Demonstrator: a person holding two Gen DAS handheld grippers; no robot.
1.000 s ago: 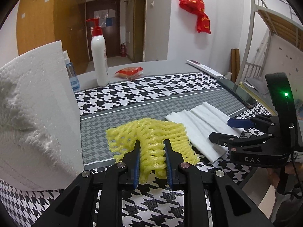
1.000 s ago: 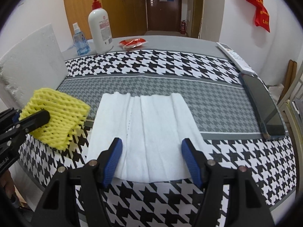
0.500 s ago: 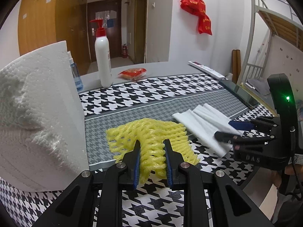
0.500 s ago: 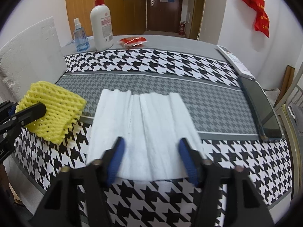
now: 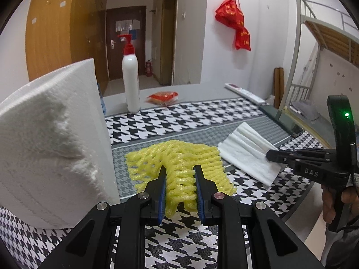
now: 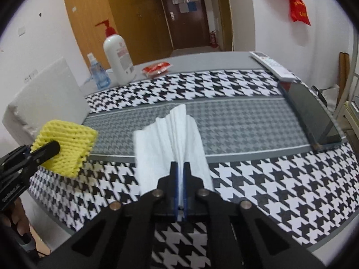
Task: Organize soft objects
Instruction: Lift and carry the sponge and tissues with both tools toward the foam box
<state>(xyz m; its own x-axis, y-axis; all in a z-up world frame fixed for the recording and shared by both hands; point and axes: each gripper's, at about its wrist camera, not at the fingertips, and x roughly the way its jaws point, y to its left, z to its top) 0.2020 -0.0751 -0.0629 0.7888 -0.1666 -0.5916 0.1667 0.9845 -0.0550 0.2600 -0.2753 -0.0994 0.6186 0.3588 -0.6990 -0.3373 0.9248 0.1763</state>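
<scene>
Two soft items on a black-and-white houndstooth tablecloth point(image 6: 258, 148) with a grey band across its middle. The white pleated paper towel point(image 6: 170, 143) lies with its long axis running from the near table edge toward the far side; its near end is bunched into a narrow fold between the closed blue pads of the right gripper point(image 6: 180, 168), whose jaws have just been closing, and its far end fans out and tapers over the grey band. The yellow foam mesh sleeve point(image 5: 177, 165) lies just left of the towel, its long axis across the table, its near edge pinched between the narrowly parted fingers of the left gripper point(image 5: 179, 174). A large white paper roll point(image 5: 49, 139) stands close on the left of the mesh, blocking that side. Behind: a white pump bottle with a red top point(image 6: 117, 62), a small blue spray bottle point(image 6: 98, 74), a red snack packet point(image 6: 157, 68), a white remote point(image 6: 273, 65) and a dark phone-like slab point(image 6: 311, 116), whose exact nature is unclear. Both grippers point downward toward the table from its near edge; a hand point(image 5: 334, 201) grasps the right gripper's handle.
</scene>
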